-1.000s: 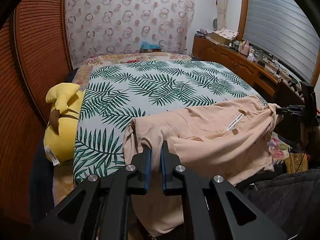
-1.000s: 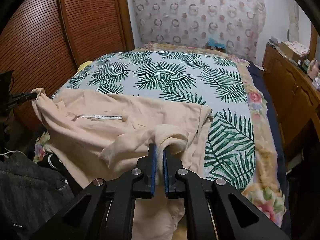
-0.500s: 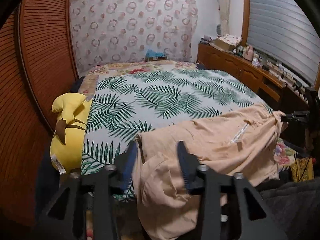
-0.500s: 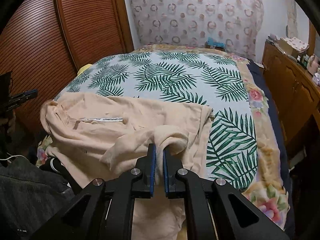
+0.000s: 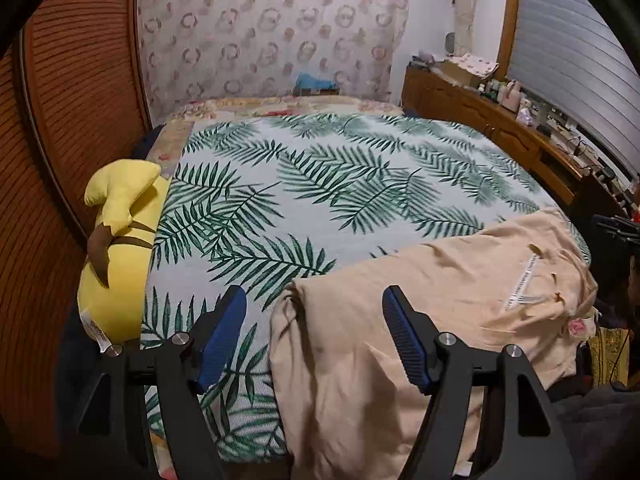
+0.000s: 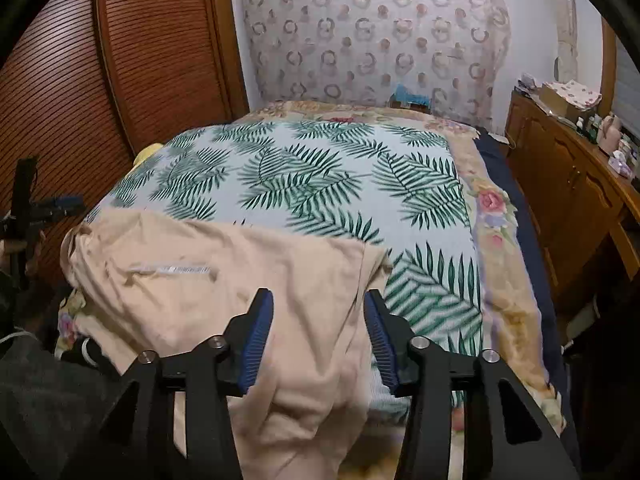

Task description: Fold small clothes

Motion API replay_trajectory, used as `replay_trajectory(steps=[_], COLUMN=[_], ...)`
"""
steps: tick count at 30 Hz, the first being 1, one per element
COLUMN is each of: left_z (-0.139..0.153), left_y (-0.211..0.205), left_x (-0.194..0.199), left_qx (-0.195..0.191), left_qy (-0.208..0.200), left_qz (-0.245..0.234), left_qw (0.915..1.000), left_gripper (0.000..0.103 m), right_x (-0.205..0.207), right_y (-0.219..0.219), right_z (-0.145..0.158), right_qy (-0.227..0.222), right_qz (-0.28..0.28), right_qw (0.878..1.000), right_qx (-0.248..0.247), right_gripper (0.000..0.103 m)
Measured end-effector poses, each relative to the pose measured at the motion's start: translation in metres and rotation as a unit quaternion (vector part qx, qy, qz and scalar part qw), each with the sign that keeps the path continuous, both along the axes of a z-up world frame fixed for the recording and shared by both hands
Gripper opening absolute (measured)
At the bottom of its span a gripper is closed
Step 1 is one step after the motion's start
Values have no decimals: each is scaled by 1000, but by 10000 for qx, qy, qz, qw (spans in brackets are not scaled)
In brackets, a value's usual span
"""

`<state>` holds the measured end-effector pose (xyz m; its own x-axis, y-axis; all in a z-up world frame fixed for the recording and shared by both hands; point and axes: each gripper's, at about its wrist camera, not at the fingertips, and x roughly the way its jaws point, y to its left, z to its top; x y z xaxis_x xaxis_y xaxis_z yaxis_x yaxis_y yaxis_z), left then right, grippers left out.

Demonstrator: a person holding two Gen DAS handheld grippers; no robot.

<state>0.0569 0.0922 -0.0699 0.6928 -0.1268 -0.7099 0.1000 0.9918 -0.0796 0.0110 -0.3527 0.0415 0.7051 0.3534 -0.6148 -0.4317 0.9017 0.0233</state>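
Louvered wooden doors (image 6: 120, 92), patterned curtain (image 6: 372, 40), wooden dresser (image 6: 576, 184).

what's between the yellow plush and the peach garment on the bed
Only bare palm-leaf bedspread lies between the yellow plush and the peach garment, shown in the left wrist view.

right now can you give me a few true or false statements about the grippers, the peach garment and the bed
1. The left hand-held gripper is open and grips nothing. True.
2. The right hand-held gripper is shut on the peach garment. False: its jaws are spread and the cloth lies loose between them.
3. The peach garment lies at the near edge of the bed and hangs partly over it. True.
4. A yellow plush toy sits on top of the garment. False: it lies at the bed's left side, apart from the garment.
5. The leaf-print cover is plain white. False: it has green fern leaves.
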Motion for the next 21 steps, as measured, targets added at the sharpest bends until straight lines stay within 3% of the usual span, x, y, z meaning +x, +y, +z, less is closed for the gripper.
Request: replay_trajectory(steps=[11,21], left_z=[-30,-41], left_y=[12,11], left_x=[34,37], left_qx=[-199,-467], left_qy=[477,590], left_qz=[47,-61], left_qw=[9987,9971], left_gripper=[71,71], right_x=[68,89], right_y=[4,12], right_z=[-36,-45], right_qy=[314,448], right_qz=[-437,-544], right_qw=[9985,9975], right_qx=[63,-70], right_gripper=[50,58])
